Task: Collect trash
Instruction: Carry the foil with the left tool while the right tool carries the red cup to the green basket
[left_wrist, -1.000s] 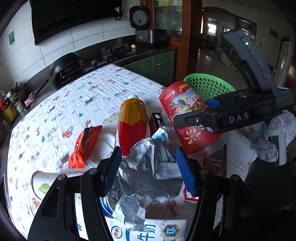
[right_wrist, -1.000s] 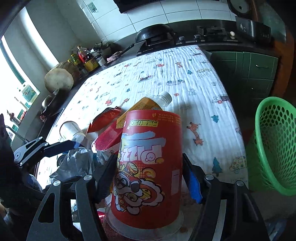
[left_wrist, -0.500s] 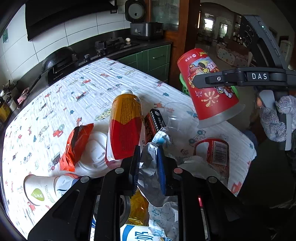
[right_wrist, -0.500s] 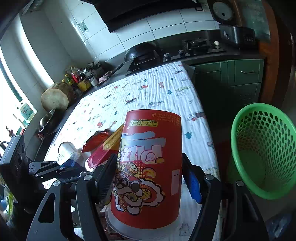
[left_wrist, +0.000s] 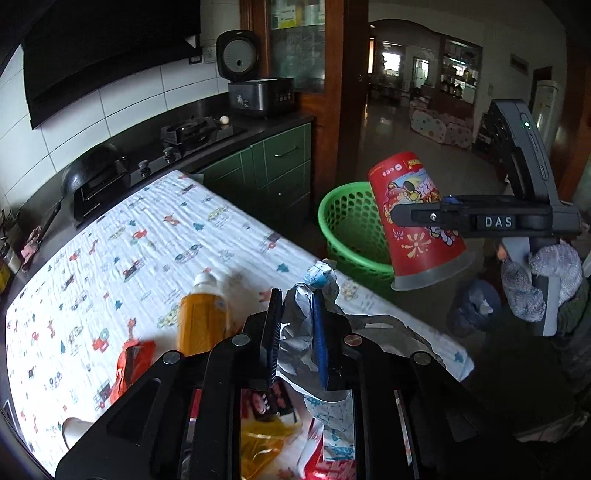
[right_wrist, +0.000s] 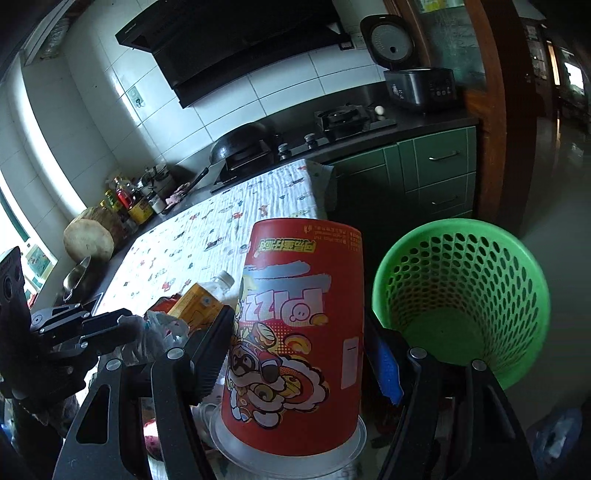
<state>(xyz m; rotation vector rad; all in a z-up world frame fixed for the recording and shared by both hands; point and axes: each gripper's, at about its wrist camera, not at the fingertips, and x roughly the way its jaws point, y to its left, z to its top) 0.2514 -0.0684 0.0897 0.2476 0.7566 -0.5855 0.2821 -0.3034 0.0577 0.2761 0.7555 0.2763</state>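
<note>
My left gripper (left_wrist: 298, 328) is shut on a crumpled silver-white wrapper (left_wrist: 301, 325), lifted above the patterned tablecloth (left_wrist: 147, 240). My right gripper (right_wrist: 299, 350) is shut on an upside-down red snack cup (right_wrist: 299, 332) with a clear lid, held off the table's edge beside the green mesh basket (right_wrist: 461, 295). In the left wrist view the red cup (left_wrist: 413, 218) hangs in front of the basket (left_wrist: 347, 225), clamped by the right gripper (left_wrist: 443, 216). An orange drink bottle (left_wrist: 201, 317) and a red-orange snack bag (left_wrist: 129, 365) lie on the cloth.
More wrappers and cartons (left_wrist: 266, 435) lie under my left gripper at the table's near edge. A stove with a black wok (right_wrist: 240, 142) and green cabinets (right_wrist: 424, 170) stand behind the table. The basket stands on the floor by a wooden door frame (right_wrist: 487, 110).
My left gripper closed on the wrapper and lifted it toward the basket side. My right gripper carried the red cup up and off the table, next to the basket.
</note>
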